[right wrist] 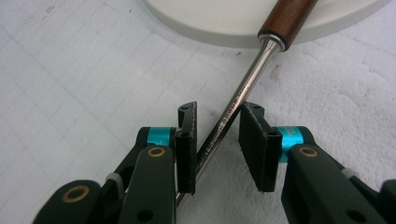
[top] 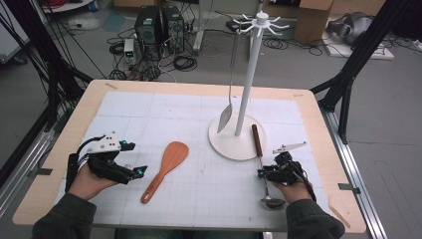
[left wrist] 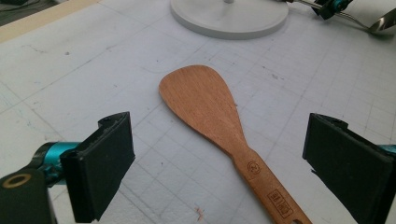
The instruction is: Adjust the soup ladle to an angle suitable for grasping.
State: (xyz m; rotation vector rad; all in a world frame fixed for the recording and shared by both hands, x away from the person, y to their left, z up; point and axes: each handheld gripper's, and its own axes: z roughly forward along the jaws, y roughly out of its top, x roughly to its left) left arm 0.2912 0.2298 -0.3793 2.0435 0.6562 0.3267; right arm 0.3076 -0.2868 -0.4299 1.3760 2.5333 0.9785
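A wooden spatula point(top: 169, 162) point(left wrist: 210, 107) lies flat on the white grid mat point(top: 199, 194), blade away from me. My left gripper point(top: 135, 158) point(left wrist: 219, 140) hovers just left of it, open, jaws wide on either side of its neck. A ladle point(top: 257, 142) with a dark wooden handle point(right wrist: 289, 16) rests its handle on the stand's round base point(top: 226, 144) point(right wrist: 224, 23); its bowl point(top: 272, 202) lies near my right hand. My right gripper point(top: 263, 173) point(right wrist: 218, 112) straddles the ladle's steel shaft point(right wrist: 247, 84), open, with a gap at the pads.
A tall white hook stand point(top: 247, 74) rises at the mat's centre right, and a metal spoon point(top: 226, 117) hangs from one hook. A wooden table rim point(top: 318, 124) surrounds the mat. Black frame legs, cables and boxes sit on the floor beyond.
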